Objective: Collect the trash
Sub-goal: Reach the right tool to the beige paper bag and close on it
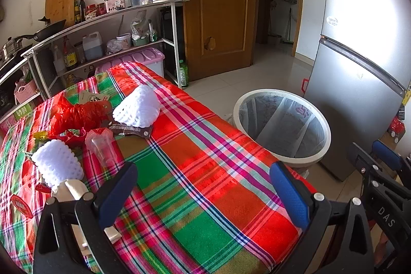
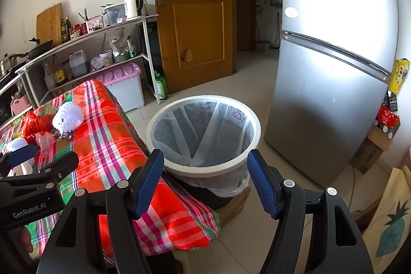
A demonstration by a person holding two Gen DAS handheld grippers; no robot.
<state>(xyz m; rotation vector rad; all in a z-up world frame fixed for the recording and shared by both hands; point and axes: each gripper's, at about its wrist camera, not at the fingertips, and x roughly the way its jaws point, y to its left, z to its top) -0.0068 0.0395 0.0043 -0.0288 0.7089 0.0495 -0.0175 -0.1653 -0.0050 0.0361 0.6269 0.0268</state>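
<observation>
A small kitchen corner holds a bench (image 1: pixel 205 171) draped in a bright plaid cloth, with a shelf rack behind it, a wooden door and a silver fridge (image 2: pixel 334 68) to the right. Beside the bench's right edge stands a white bin (image 2: pixel 205 168), lined with a clear bag and apparently empty.

The trash lies in a cluster at the bench's far left: two white foam nets (image 1: pixel 138 107), (image 1: pixel 57 166), a crumpled red bag (image 1: pixel 77 116), a dark wrapper (image 1: pixel 131 130) under the farther net, and a clear cup (image 1: pixel 100 143) lying on its side. All of it looks very light. The nets are soft and springy and should squash under a pinch across the middle. The red bag is limp; a bunched fold gives the surest hold. The cup is thin, slick and likely to crack or pop out, so its rim is the better spot. The flat wrapper may need lifting by a raised edge.

The left hand-held gripper (image 1: pixel 205 197) hovers over bare cloth, released and holding nothing. The right hand-held gripper (image 2: pixel 205 181) is likewise spread wide and empty, facing the bin.
</observation>
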